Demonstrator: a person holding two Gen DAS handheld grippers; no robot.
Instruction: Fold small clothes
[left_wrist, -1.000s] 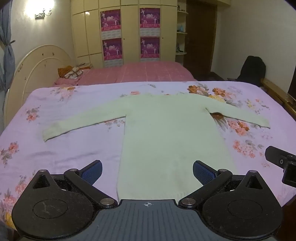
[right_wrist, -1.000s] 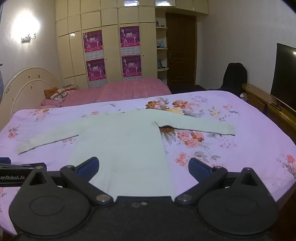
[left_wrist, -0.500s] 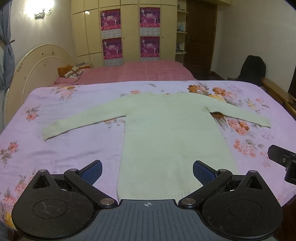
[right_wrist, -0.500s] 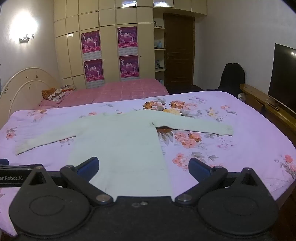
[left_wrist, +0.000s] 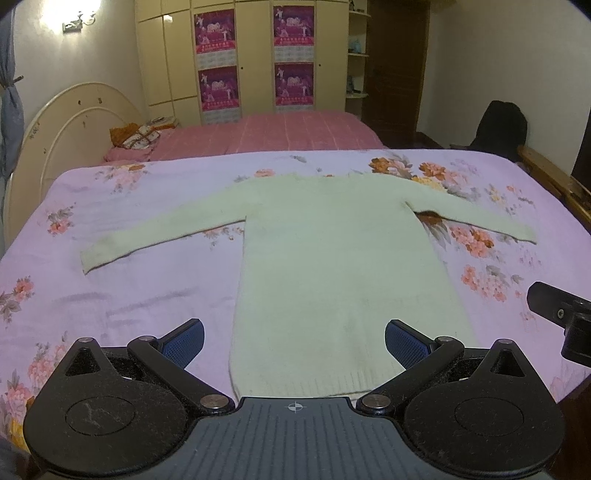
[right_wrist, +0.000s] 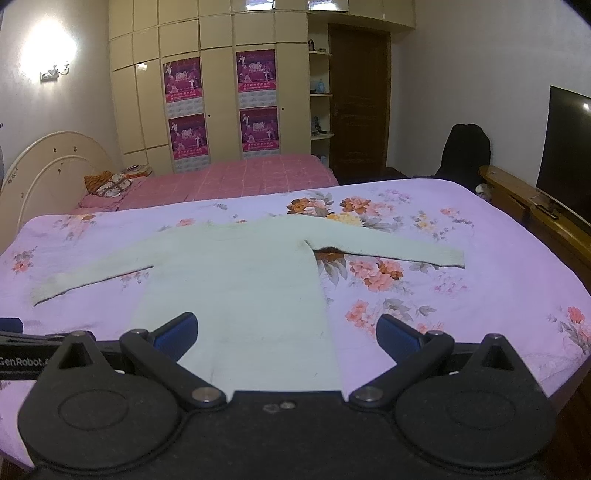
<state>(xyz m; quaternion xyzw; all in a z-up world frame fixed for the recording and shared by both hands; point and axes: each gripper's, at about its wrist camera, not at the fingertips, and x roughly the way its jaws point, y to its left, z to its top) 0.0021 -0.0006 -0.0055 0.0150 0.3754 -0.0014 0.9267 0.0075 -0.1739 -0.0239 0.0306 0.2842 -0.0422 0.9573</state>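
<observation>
A pale green long-sleeved sweater (left_wrist: 332, 258) lies flat on the floral pink bedspread (left_wrist: 129, 295), sleeves spread left and right, hem nearest me. It also shows in the right wrist view (right_wrist: 243, 291). My left gripper (left_wrist: 294, 338) is open and empty, held above the hem near the bed's front edge. My right gripper (right_wrist: 286, 330) is open and empty, held above the hem's right side. Each gripper's body shows at the edge of the other's view.
A second bed with a pink checked cover (left_wrist: 266, 133) stands behind. A cream headboard (left_wrist: 62, 140) is at the left. A wooden footboard (right_wrist: 535, 206) and a dark TV (right_wrist: 569, 147) are at the right. A black chair (right_wrist: 467, 155) stands by the door.
Both grippers have risen and tilted slightly; the sweater sits a little lower in both views. The sweater itself has not moved. Both jaws stay open.
</observation>
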